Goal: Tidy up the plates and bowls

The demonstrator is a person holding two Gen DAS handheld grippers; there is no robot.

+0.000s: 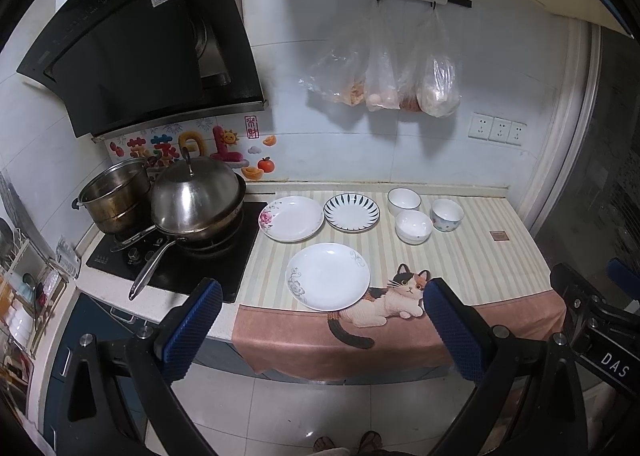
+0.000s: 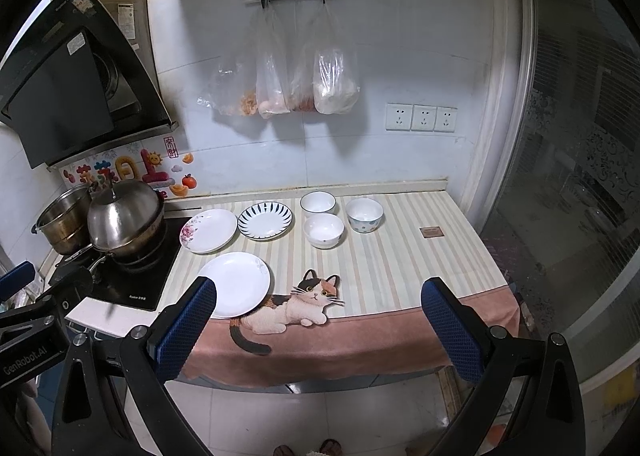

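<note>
1. Left hand-held gripper (image 1: pixel 322 306): fingers spread wide, holding nothing, hanging off the front edge of the counter (image 1: pixel 472 256) above the floor. Right hand-held gripper (image 2: pixel 318 306): same, spread wide and empty.
2. Nothing stacked yet, all six pieces lie apart on the striped cat mat (image 1: pixel 404 296).
3. Near plate (image 1: pixel 328 276), with a grey floral rim, sits centre frame in the left view, dead ahead between the left fingers. In the right view it is lower left, partly behind the left finger.
4. Judgement: left hand-held gripper is nearer and better lined up for the near plate; right one sits more toward the bowls.
5. Rose plate (image 1: pixel 291 218) and blue-striped plate (image 1: pixel 351 212) lie side by side behind it, mid frame.
6. Three bowls, right of the plates: rear bowl (image 1: pixel 404 200), front bowl (image 1: pixel 413 226), patterned bowl (image 1: pixel 447 215); close together, touching or not I cannot tell.
7. Plates are round and flat, no long axis; bowls upright, mouths up. Rim grasp likely needed.
</note>
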